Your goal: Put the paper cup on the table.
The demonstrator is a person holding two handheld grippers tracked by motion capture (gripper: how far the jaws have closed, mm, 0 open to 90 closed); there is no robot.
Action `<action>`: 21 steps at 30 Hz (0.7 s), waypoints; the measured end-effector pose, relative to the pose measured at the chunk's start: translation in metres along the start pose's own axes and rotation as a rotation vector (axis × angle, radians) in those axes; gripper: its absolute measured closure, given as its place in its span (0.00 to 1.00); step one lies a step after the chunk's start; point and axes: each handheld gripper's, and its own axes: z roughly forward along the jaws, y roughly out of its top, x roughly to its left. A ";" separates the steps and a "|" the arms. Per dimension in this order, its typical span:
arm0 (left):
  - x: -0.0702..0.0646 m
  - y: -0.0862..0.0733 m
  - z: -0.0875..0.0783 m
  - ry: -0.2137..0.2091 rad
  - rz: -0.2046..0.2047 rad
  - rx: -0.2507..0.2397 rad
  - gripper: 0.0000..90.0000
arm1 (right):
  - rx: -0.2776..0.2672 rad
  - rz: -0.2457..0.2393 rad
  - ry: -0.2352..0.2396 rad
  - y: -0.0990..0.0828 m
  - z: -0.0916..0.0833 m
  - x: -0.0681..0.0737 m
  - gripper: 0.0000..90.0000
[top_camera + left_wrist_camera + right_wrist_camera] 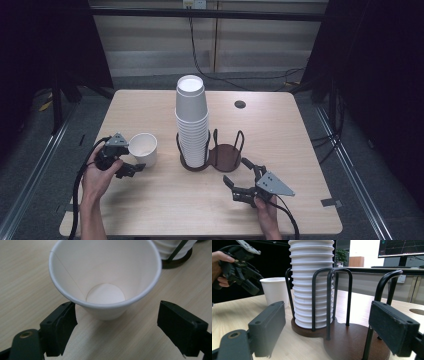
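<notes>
Right gripper [243,176] rests nearest on the pale wooden table [300,150], jaws wide, empty, facing the dark brown wire-hooped cup holder [225,156]. Left gripper [134,157] stands apart-jawed beside the single white paper cup [143,148], pads not pressing it. Tall white paper-cup stack [191,120] fills the holder's left ring.

One loose paper cup [143,148] just ahead of the left gripper [134,159], one tall stack of cups [192,125], one two-slot cup holder [226,157] before the right gripper [241,175], one desk [280,130], two grippers
</notes>
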 end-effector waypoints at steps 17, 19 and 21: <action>-0.028 -0.025 -0.016 0.084 -0.061 -0.222 0.18 | 0.000 -0.001 0.000 0.000 0.000 0.000 0.15; -0.032 -0.029 -0.019 0.090 -0.073 -0.253 0.18 | -0.001 -0.001 0.000 0.000 0.000 0.000 0.15; -0.038 -0.031 -0.022 0.084 -0.078 -0.286 0.18 | 0.000 0.000 0.000 0.000 0.000 0.000 0.15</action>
